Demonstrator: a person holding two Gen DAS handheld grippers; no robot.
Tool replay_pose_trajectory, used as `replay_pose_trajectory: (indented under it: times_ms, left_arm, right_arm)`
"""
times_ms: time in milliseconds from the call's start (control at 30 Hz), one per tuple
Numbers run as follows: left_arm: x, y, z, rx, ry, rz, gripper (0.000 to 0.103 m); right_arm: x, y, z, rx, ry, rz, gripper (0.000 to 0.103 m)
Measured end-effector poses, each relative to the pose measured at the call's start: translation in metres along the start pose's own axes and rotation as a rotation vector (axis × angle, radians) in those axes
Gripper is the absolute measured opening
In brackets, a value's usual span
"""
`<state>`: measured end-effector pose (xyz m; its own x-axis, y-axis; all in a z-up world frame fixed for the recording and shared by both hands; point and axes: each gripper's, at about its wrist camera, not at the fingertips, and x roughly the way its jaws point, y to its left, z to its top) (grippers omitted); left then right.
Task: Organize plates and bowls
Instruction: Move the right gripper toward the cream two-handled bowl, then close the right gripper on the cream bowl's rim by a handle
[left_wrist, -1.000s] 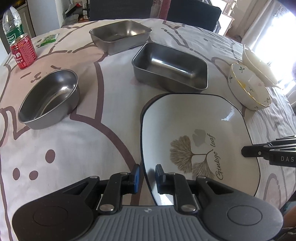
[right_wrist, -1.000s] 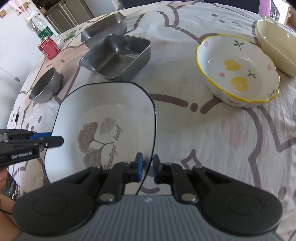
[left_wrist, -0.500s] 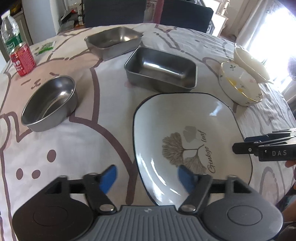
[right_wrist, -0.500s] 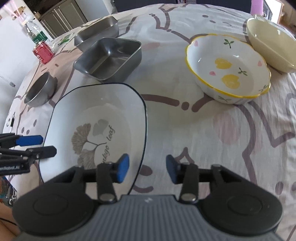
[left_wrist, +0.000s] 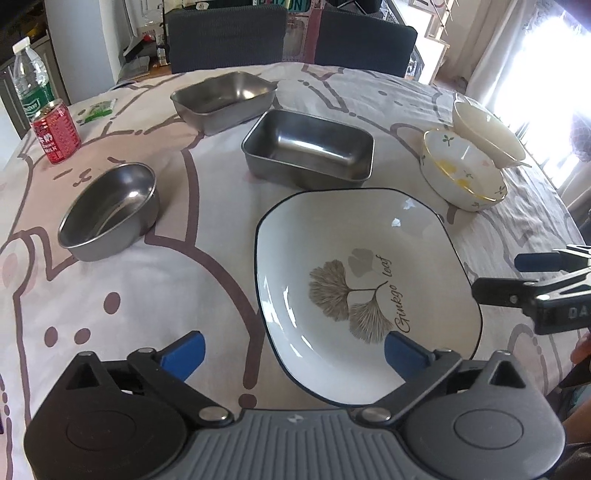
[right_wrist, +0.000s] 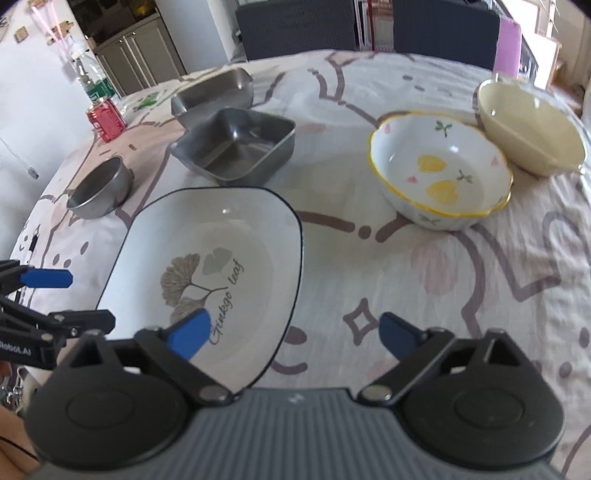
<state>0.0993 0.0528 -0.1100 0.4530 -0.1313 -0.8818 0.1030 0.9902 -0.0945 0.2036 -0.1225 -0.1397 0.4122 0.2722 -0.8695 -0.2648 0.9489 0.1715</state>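
A white squarish plate (left_wrist: 362, 273) with a dark rim and a ginkgo leaf print lies flat on the tablecloth; it also shows in the right wrist view (right_wrist: 207, 273). My left gripper (left_wrist: 293, 352) is open, its fingers astride the plate's near left edge, holding nothing. My right gripper (right_wrist: 291, 332) is open over the plate's right edge, holding nothing. A floral bowl (right_wrist: 441, 171) and a cream bowl (right_wrist: 532, 125) sit to the right. Two steel trays (left_wrist: 308, 149) (left_wrist: 223, 99) and a round steel bowl (left_wrist: 110, 210) sit behind and left.
A red can (left_wrist: 55, 131) and a water bottle (left_wrist: 31, 85) stand at the table's far left. A green packet (left_wrist: 96, 110) lies near them. Two dark chairs (left_wrist: 225, 37) stand behind the table. The tablecloth (left_wrist: 147, 280) covers the whole table.
Both grippers were shut on the plate's opposite edges a second ago. Both have opened wide and drawn back, and the plate now rests on the cloth.
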Motion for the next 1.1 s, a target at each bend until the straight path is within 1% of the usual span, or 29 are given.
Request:
replay_pose_trajectory:
  times_ms: [133, 233, 367, 533, 633, 767, 867, 933, 1000, 1100]
  left_arm:
    - [-0.009, -0.006, 0.005, -0.011, -0.035, 0.022, 0.103]
    - [-0.018, -0.016, 0.017, -0.014, -0.088, 0.009, 0.103]
    - [-0.025, -0.034, 0.037, 0.007, -0.15, 0.015, 0.103]
    - [-0.024, -0.061, 0.065, 0.011, -0.208, -0.033, 0.103]
    - [-0.018, -0.078, 0.08, 0.024, -0.231, -0.051, 0.103]
    - [-0.007, -0.101, 0.094, 0.034, -0.264, -0.072, 0.103]
    - [0.004, -0.117, 0.104, 0.039, -0.273, -0.095, 0.103]
    - [0.01, -0.127, 0.11, 0.037, -0.277, -0.11, 0.103]
    - [0.016, -0.134, 0.115, 0.034, -0.275, -0.125, 0.103]
    - [0.021, -0.14, 0.124, 0.013, -0.288, -0.14, 0.103]
  right_arm:
    - [-0.014, -0.006, -0.002, 0.008, -0.04, 0.004, 0.103]
    - [-0.027, -0.015, 0.0, 0.025, -0.085, -0.022, 0.103]
    - [-0.042, -0.034, 0.007, 0.077, -0.165, -0.044, 0.103]
    - [-0.057, -0.076, 0.018, 0.207, -0.252, -0.075, 0.103]
    - [-0.063, -0.108, 0.025, 0.301, -0.301, -0.118, 0.103]
    - [-0.067, -0.149, 0.036, 0.42, -0.331, -0.249, 0.103]
    - [-0.066, -0.174, 0.046, 0.479, -0.361, -0.309, 0.103]
    - [-0.065, -0.19, 0.049, 0.521, -0.389, -0.329, 0.103]
    - [-0.063, -0.208, 0.051, 0.581, -0.413, -0.33, 0.103]
    - [-0.054, -0.231, 0.061, 0.673, -0.417, -0.331, 0.103]
